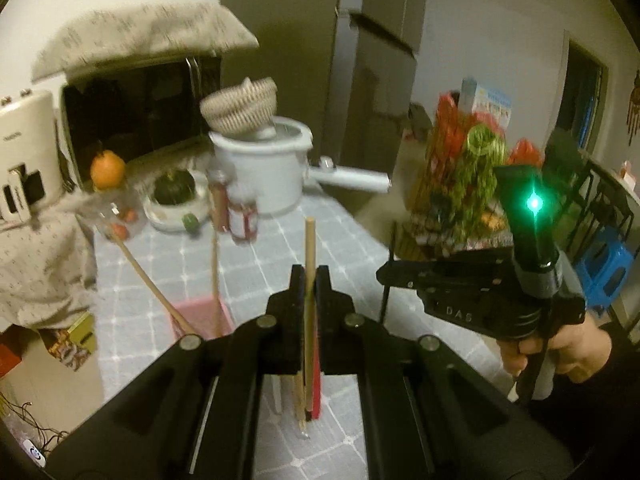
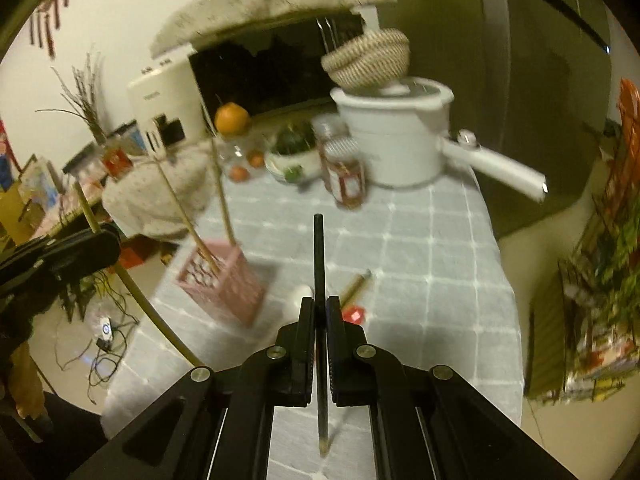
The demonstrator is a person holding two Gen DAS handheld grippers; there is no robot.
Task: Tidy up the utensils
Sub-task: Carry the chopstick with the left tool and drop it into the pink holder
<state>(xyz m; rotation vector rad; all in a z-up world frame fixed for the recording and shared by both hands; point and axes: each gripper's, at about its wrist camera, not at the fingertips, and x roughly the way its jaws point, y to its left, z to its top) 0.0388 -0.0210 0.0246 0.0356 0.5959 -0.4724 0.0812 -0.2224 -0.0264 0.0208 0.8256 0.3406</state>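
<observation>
My left gripper [image 1: 309,280] is shut on a wooden chopstick [image 1: 309,248] held upright above the table. My right gripper [image 2: 320,312] is shut on a black chopstick [image 2: 319,248], also upright; the right gripper shows in the left wrist view [image 1: 480,292] to the right. A pink slotted holder [image 2: 224,280] stands on the grey checked tablecloth [image 2: 420,248] left of centre, with two wooden chopsticks [image 2: 192,224] leaning in it; the holder also shows in the left wrist view [image 1: 200,312]. A wooden-handled utensil [image 2: 356,286] lies on the cloth beyond my right gripper.
At the back stand a white pot [image 2: 396,136] with a woven basket [image 2: 368,60] on it, a jar [image 2: 346,172], a bowl with a green squash [image 2: 292,152], an orange [image 2: 232,118] and a covered microwave [image 2: 272,68]. The table's right edge drops to the floor.
</observation>
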